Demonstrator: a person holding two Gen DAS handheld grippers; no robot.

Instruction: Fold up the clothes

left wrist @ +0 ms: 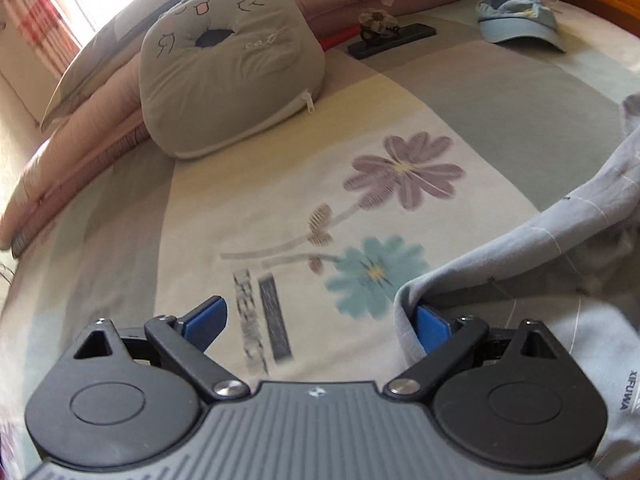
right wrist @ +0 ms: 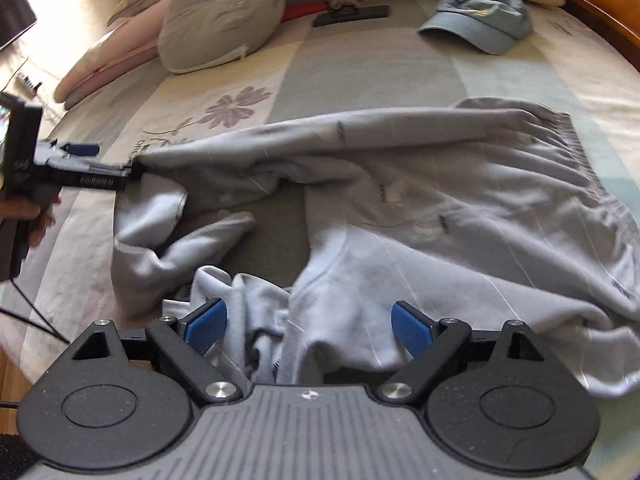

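A pale grey-blue pair of sweatpants (right wrist: 440, 200) lies spread on the bed, its gathered waistband to the right and its legs running left. My left gripper (left wrist: 318, 308) is open wide. A fold of the sweatpants (left wrist: 520, 240) drapes over its right finger (left wrist: 430, 328), and only bedsheet shows between the fingers. In the right wrist view, the left gripper (right wrist: 108, 160) is at the far left, with the leg's end caught on it and pulled taut. My right gripper (right wrist: 307, 307) is open over the crumpled near part of the garment, cloth bunched between its fingers.
A grey cat cushion (left wrist: 224, 64) and pink bolsters line the far side of the flowered bedsheet (left wrist: 280, 208). A light blue cap (right wrist: 480, 20) and a dark flat object (left wrist: 392, 38) lie farther back. A hand (right wrist: 28, 216) holds the left gripper near the bed's left edge.
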